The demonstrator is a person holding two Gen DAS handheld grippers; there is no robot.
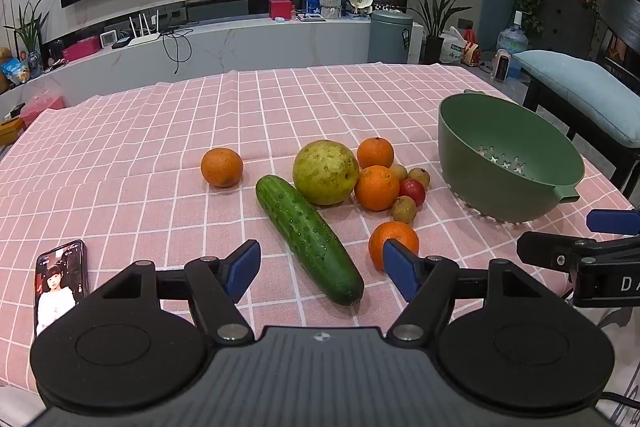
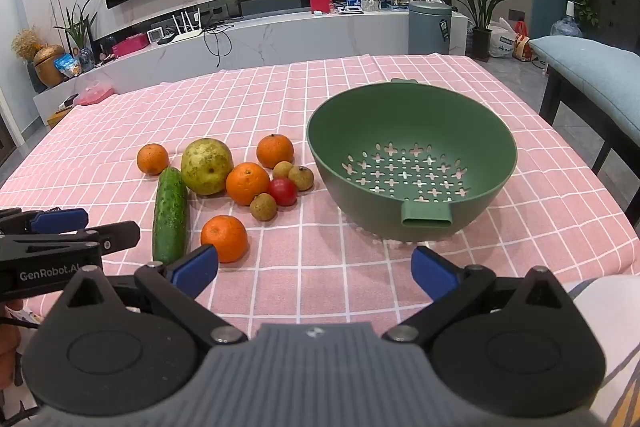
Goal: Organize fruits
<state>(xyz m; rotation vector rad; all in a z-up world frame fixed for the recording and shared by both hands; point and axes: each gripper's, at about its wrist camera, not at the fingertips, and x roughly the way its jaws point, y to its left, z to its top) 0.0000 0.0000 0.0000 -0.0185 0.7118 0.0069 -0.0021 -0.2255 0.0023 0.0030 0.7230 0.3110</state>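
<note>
A dark green cucumber point(image 1: 308, 243) point(image 2: 171, 215) lies on the pink checked tablecloth, its near end between the fingers of my open left gripper point(image 1: 322, 269), untouched. Behind it sit a large yellow-green fruit point(image 1: 325, 171) point(image 2: 207, 166), several oranges, one nearest point(image 1: 394, 243) point(image 2: 224, 238), a small red fruit point(image 1: 413, 191) point(image 2: 283, 191) and some little brown fruits. An empty green colander bowl point(image 1: 520, 131) point(image 2: 360, 131) stands to the right. My right gripper point(image 2: 316, 269) hangs wide open over bare cloth in front of the bowl, holding nothing.
A phone point(image 1: 60, 283) with a lit screen lies at the near left of the table. A cushioned bench point(image 2: 592, 75) stands past the table's right edge. A TV, a low cabinet and plants line the far wall.
</note>
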